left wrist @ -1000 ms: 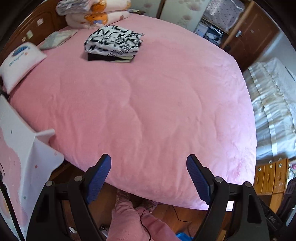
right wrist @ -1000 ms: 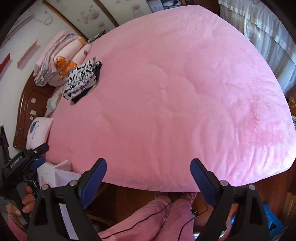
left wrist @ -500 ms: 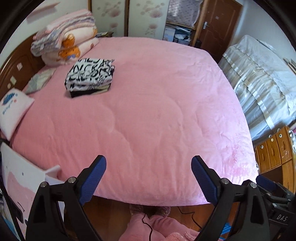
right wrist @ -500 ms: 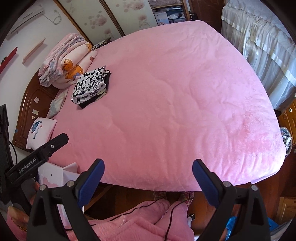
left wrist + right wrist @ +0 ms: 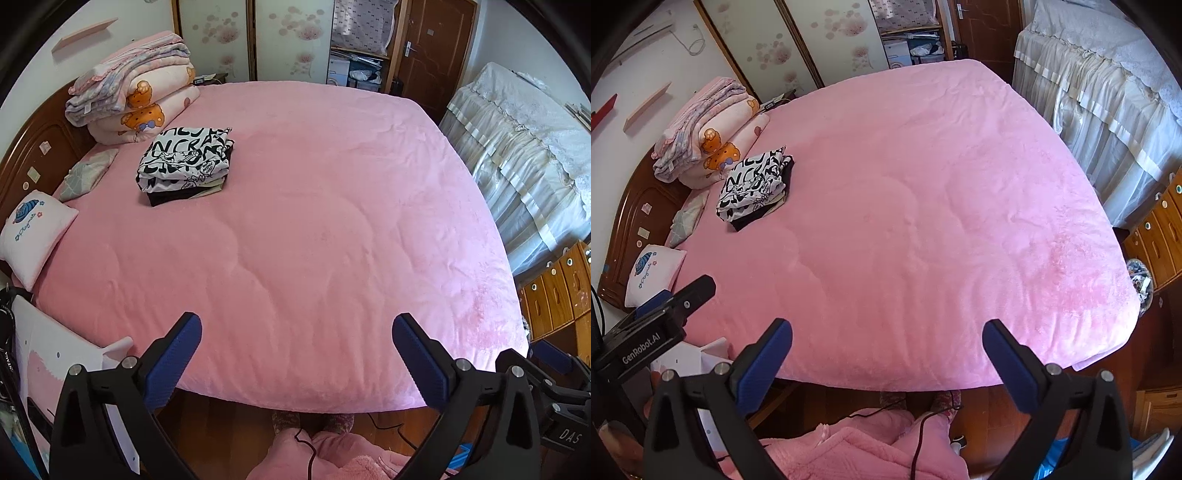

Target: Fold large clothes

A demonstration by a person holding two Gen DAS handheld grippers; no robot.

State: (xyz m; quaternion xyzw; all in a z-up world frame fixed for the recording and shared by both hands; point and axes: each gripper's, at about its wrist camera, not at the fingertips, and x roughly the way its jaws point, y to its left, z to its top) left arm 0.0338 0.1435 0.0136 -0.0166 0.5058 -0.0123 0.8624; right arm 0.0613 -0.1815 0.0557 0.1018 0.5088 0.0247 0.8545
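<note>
A folded stack of clothes with a black-and-white printed garment on top (image 5: pixel 186 162) (image 5: pixel 755 184) lies on the pink bed cover (image 5: pixel 314 229) (image 5: pixel 923 221), far left, near the headboard. My left gripper (image 5: pixel 297 354) hovers over the bed's near edge, jaws opening wide, nothing between them. My right gripper (image 5: pixel 886 354) hangs over the same edge, jaws also opening, nothing between its blue pads. The left gripper's body (image 5: pixel 653 332) shows at the lower left of the right wrist view. Both grippers are far from the stack.
Folded quilts with a bear print (image 5: pixel 136 92) sit by the wooden headboard (image 5: pixel 33 155). A small white pillow (image 5: pixel 31 236) lies at the left edge. A second covered bed (image 5: pixel 524 140) and wooden drawers (image 5: pixel 554 291) stand right. A person's pink-clad legs (image 5: pixel 849 446) are below.
Both grippers have risen and tilted up, so more of the bed and room shows. Both pairs of jaws have spread wider. The folded stack has not moved.
</note>
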